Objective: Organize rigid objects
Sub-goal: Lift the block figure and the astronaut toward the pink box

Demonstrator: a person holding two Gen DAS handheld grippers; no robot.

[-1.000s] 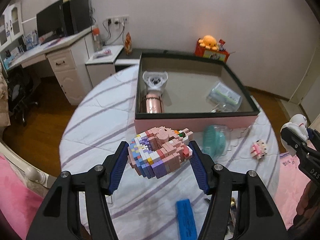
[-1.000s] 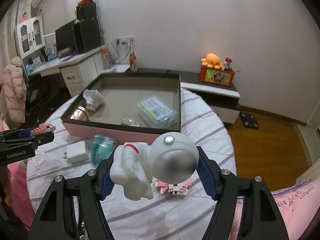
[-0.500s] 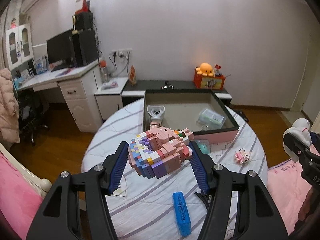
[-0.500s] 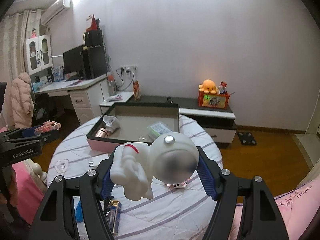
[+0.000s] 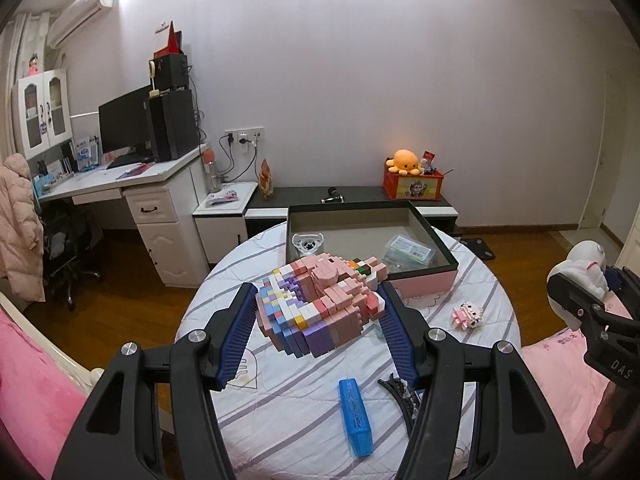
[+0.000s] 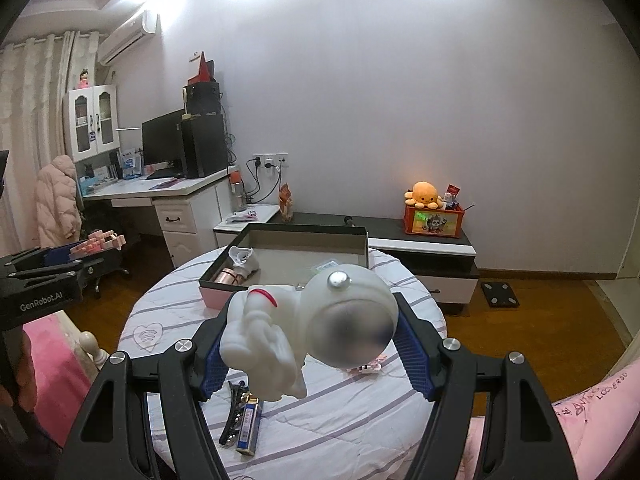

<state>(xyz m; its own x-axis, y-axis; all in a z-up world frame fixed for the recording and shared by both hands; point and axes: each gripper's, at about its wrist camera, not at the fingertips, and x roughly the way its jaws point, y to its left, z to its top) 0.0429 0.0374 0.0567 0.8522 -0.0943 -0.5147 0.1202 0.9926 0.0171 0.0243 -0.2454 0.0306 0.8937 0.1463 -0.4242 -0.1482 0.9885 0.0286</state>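
White wall (image 5: 360,80), wooden floor (image 5: 132,272), corner desk (image 5: 120,184).

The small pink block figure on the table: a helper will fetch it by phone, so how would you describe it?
On the round striped table, look in front of the pink-sided box, toward its right corner. The small pink block figure lies alone on the cloth there. It is far smaller than the block model held in the left gripper's jaws, and it is knobbly, unlike the smooth blue marker.
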